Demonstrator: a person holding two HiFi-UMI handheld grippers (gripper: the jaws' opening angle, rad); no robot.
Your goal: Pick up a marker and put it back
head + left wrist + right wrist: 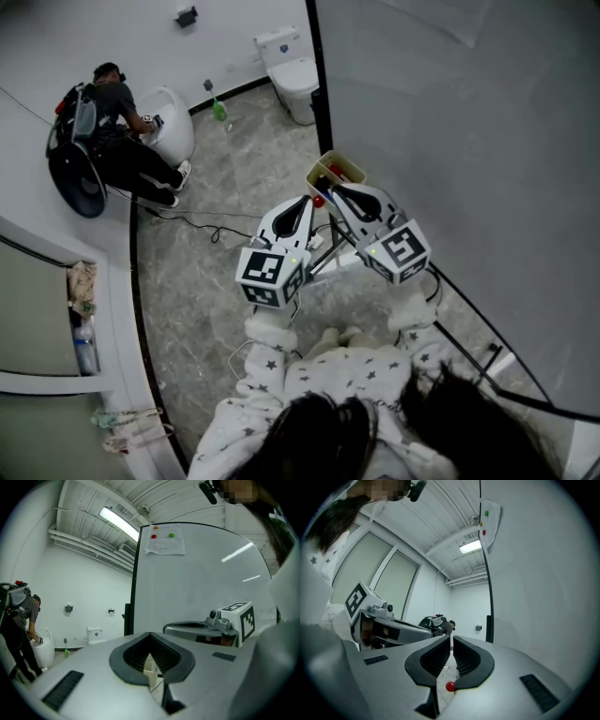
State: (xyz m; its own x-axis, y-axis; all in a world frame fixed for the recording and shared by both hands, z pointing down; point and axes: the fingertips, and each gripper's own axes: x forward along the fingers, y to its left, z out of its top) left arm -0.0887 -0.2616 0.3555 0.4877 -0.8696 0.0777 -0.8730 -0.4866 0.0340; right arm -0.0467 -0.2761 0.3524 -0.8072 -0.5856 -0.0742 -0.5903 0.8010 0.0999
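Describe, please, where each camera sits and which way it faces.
Head view: on the person's head, looking steeply down at the left tongs and right tongs beside the large black-framed whiteboard; white star-patterned sleeves and dark hair show.
Left gripper view: on the left tongs, level along their shut jaws past the whiteboard's edge; hair and sleeve at right.
Right gripper view: on the right tongs, level along their shut jaws; hair and sleeve upper left.
Shared: all three show the crouching person in dark clothes; each gripper view shows the other tongs.
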